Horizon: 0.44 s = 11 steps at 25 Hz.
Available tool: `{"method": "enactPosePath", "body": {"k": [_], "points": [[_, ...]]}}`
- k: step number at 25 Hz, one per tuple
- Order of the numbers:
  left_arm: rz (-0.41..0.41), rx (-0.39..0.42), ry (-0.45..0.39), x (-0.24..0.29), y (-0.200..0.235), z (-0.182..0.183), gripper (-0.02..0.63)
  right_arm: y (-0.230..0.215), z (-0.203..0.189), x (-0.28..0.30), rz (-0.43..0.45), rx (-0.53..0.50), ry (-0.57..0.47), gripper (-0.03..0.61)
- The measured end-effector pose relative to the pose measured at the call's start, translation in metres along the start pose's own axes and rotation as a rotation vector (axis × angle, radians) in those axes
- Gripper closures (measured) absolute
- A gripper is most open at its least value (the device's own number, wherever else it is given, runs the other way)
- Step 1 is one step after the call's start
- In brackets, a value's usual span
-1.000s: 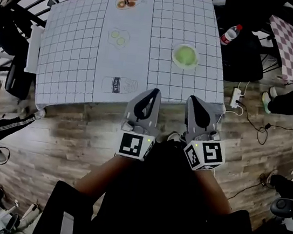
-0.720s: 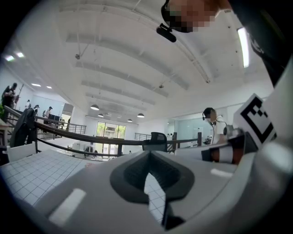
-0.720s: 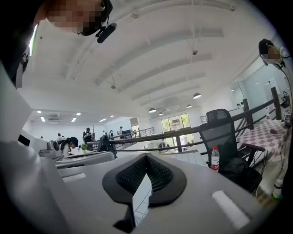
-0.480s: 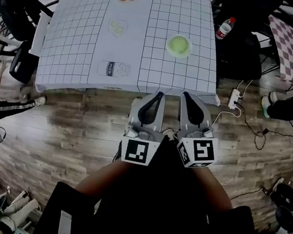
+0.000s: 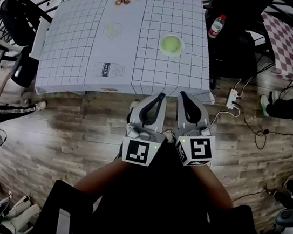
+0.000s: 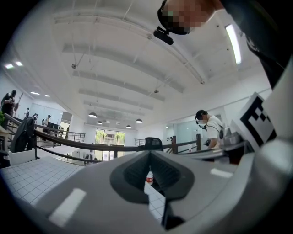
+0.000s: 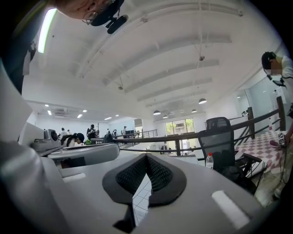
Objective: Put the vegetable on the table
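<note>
the table (image 5: 164,73) is white with a dark grid. the vegetable (image 5: 171,45) is pale green. the floor (image 5: 68,129) is brown wood grain. the left tool (image 5: 160,95) and right tool (image 5: 183,95) are grey, with black-and-white square markers.

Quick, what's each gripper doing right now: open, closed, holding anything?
Left gripper: closed, holding nothing.
Right gripper: closed, holding nothing.
</note>
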State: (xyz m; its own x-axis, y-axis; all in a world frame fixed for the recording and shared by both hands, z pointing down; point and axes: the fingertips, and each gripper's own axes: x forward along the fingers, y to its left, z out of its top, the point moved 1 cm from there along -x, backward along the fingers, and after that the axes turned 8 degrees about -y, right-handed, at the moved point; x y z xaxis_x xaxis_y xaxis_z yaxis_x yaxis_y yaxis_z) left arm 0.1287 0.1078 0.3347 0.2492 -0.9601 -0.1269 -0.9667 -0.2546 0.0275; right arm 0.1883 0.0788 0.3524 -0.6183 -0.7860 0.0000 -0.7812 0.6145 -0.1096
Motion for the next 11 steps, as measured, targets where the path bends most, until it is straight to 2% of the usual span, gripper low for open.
{"method": "enactPosePath", "body": {"k": [11], "points": [[-0.071,0.018,0.0,0.014,-0.033,-0.007,0.606,-0.032,0.004,-0.022,-0.074,-0.018,-0.033,0.581]]}}
